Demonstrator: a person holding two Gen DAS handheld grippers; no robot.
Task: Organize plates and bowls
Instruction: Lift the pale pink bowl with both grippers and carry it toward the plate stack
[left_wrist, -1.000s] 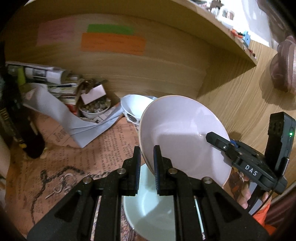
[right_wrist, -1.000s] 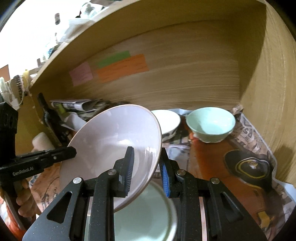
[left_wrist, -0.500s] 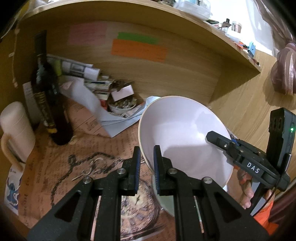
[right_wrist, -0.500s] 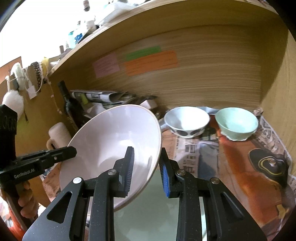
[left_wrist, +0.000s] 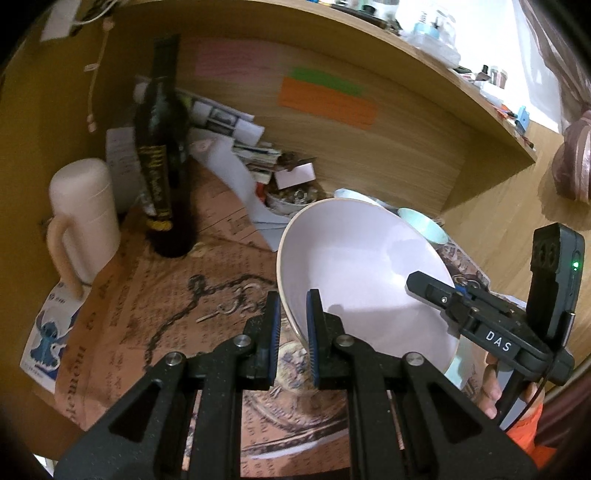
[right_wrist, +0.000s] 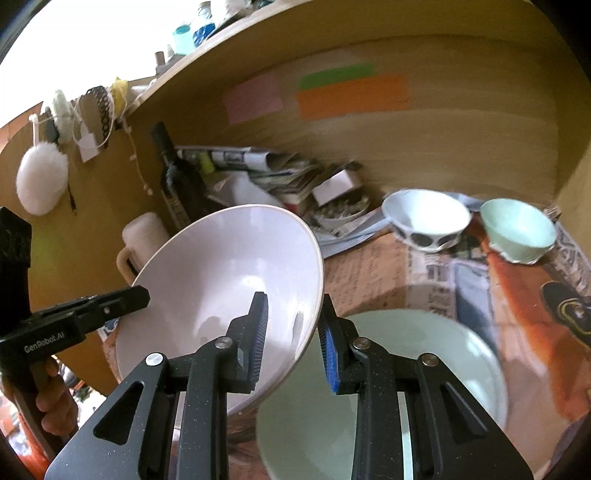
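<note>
My tabletop (left_wrist: 122, 332) is papered with printed newsprint and closed in by wood walls at the back and both sides, under a shelf (left_wrist: 369, 55). Coloured paper strips (right_wrist: 351, 92) are stuck on the back wall. My left tool (left_wrist: 291, 325) and right tool (right_wrist: 291, 332) are both clenched on opposite rims of the white bowl (left_wrist: 362, 280), which I hold tilted above the tabletop. A pale green plate (right_wrist: 406, 369) lies just below it. At the left edge stand a dark bottle (left_wrist: 162, 177) and a cream mug (left_wrist: 85, 218); papers crowd the back. A patterned bowl (right_wrist: 424, 221) and a mint bowl (right_wrist: 517, 229) sit near the right wall. Bare newsprint lies between bottle and plate.
</note>
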